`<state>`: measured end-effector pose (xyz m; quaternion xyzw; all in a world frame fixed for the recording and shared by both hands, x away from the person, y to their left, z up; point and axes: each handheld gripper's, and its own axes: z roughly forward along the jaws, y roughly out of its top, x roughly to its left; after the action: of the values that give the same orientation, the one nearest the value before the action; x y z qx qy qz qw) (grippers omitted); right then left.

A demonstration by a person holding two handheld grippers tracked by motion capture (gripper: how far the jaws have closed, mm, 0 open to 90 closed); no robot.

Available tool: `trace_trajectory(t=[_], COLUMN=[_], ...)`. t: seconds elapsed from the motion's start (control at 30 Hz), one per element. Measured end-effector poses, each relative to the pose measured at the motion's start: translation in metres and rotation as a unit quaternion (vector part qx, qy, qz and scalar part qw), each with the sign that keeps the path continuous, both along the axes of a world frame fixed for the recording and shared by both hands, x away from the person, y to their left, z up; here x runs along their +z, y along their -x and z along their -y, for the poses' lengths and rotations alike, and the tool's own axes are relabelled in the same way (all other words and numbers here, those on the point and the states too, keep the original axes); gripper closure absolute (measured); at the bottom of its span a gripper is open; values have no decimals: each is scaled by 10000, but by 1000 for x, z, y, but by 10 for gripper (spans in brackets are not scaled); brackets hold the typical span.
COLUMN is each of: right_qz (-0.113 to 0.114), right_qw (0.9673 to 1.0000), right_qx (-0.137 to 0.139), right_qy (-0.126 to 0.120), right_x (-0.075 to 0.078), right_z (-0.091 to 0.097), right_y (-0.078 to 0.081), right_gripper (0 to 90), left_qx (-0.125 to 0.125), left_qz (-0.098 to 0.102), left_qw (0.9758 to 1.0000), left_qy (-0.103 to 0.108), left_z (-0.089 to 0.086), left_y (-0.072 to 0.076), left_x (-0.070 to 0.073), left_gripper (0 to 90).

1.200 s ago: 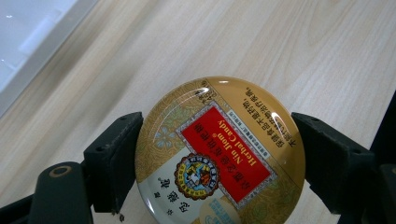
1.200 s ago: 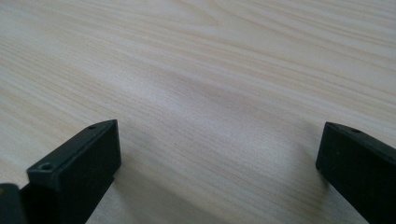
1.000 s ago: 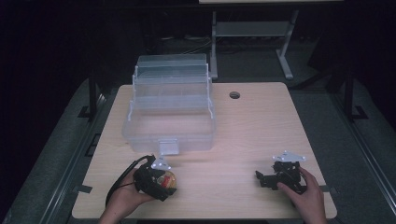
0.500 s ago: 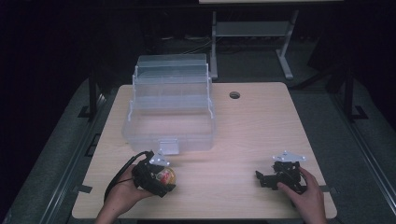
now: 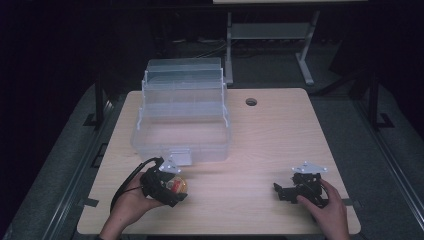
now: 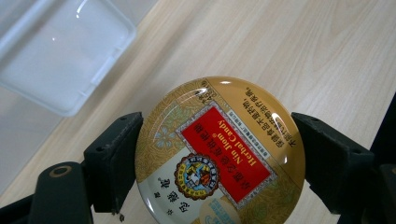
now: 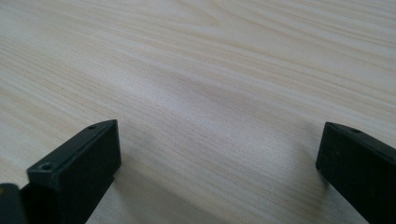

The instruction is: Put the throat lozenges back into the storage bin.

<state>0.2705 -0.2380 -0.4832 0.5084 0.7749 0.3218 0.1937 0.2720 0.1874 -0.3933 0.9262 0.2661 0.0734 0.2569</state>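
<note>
A round gold candy tin (image 6: 219,154) with a red label sits between the jaws of my left gripper (image 6: 217,161), which is shut on its sides. From above, that gripper (image 5: 175,189) holds the tin (image 5: 178,186) just over the table, in front of the clear plastic box (image 5: 182,115). The box's front latch (image 5: 179,157) lies right by the gripper's grey plate. My right gripper (image 5: 281,192) rests low at the near right of the table. Its jaws (image 7: 219,154) stand wide open over bare wood with nothing between them.
The clear tiered box (image 6: 60,51) stands open at the table's left middle. A cable hole (image 5: 251,102) lies in the wooden table (image 5: 280,140) beyond it. A metal stand (image 5: 270,35) is on the floor behind the table.
My left gripper has shifted a little forward toward the box front, still holding the tin. The right gripper has stayed put.
</note>
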Motion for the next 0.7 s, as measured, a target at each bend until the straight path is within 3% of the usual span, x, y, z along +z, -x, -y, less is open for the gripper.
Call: trace_trajectory(t=[0.7], right_qz=[0], right_qw=[10000], right_qx=[0], right_qy=[0], right_x=[0], right_z=[0], right_y=[0], right_gripper=[0], left_qx=[36], left_qz=[60], left_qw=[10000], left_qy=[-24], left_z=[-4], left_y=[-11], left_x=[18], left_gripper=[195])
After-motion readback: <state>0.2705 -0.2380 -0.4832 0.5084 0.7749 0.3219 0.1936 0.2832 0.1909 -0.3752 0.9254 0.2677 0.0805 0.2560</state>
